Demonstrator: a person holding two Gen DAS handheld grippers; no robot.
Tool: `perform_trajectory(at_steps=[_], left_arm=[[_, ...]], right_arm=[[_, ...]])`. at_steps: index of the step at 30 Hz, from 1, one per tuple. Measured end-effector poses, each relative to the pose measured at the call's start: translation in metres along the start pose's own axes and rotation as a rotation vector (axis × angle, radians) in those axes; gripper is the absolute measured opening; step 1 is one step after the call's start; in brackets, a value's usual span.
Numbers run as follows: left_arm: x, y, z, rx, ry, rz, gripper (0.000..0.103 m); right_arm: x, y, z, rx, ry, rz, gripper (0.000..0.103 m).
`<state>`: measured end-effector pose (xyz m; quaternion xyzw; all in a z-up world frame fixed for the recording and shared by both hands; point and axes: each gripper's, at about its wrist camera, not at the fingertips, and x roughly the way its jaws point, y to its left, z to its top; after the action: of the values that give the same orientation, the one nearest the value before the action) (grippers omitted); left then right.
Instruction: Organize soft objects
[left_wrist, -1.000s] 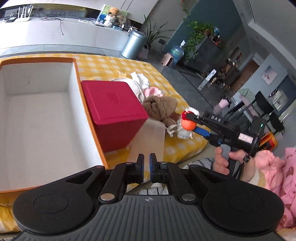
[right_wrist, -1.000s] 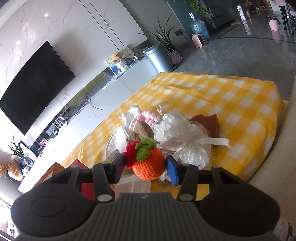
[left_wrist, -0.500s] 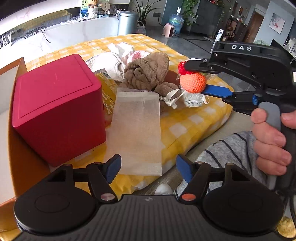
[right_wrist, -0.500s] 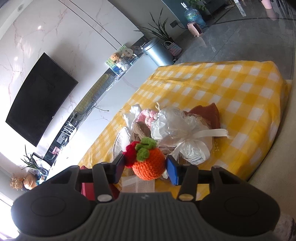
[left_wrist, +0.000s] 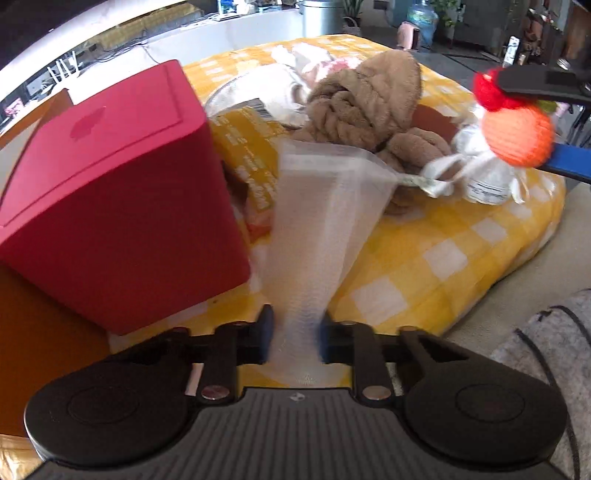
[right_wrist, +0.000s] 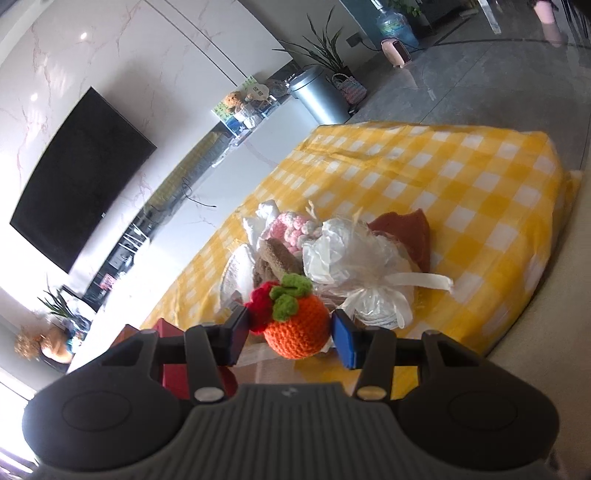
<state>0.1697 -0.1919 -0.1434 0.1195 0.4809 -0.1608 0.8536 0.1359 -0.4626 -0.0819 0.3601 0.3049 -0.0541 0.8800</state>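
Right gripper (right_wrist: 288, 334) clamped on a crocheted orange fruit (right_wrist: 297, 330).
Low in the frame's centre, both pads press the fruit's sides. Behind it, a pile of soft things (right_wrist: 332, 254) lies on the yellow checked cloth (right_wrist: 461, 192); a black television (right_wrist: 77, 184) hangs upper left.

Bright daylight, heavy fisheye bending at the edges.
Motion blur smears the translucent white mesh pouch (left_wrist: 317, 229) ahead of the left gripper (left_wrist: 295, 334); glare whitens the far-left background.
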Motion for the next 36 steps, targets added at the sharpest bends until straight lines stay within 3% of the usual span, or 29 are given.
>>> perform_trajectory(at_steps=[5,10,15,24,27,30,33,36], left_arm=[[0.0,0.019,-0.002,-0.038,0.016,-0.05,0.006],[-0.005,0.018,-0.006,-0.011,0.004,-0.03,0.006],[-0.023,0.034,-0.009,-0.053,-0.008,-0.088,0.003],[-0.095,0.059,0.009,-0.118,-0.174,-0.128,0.002],[-0.116,0.071,0.014,-0.138,-0.242,-0.095,0.002],[-0.116,0.082,0.021,-0.18,-0.228,-0.135,0.002],[-0.118,0.087,0.021,-0.188,-0.262,-0.074,0.002],[-0.122,0.097,0.023,-0.224,-0.263,-0.106,0.002]], right_arm=[[-0.014,-0.002,0.009,-0.116,0.006,-0.072,0.049],[-0.01,-0.013,0.01,-0.086,0.05,-0.059,0.049],[-0.011,-0.01,0.01,-0.111,0.028,-0.088,0.049],[-0.013,-0.004,0.011,-0.153,0.023,-0.041,0.048],[-0.009,0.004,0.008,-0.204,0.018,-0.096,0.048],[0.0,0.004,0.006,-0.201,0.046,-0.092,0.048],[0.009,0.013,0.0,-0.261,0.048,-0.145,0.047],[0.014,0.017,-0.002,-0.276,0.056,-0.152,0.048]])
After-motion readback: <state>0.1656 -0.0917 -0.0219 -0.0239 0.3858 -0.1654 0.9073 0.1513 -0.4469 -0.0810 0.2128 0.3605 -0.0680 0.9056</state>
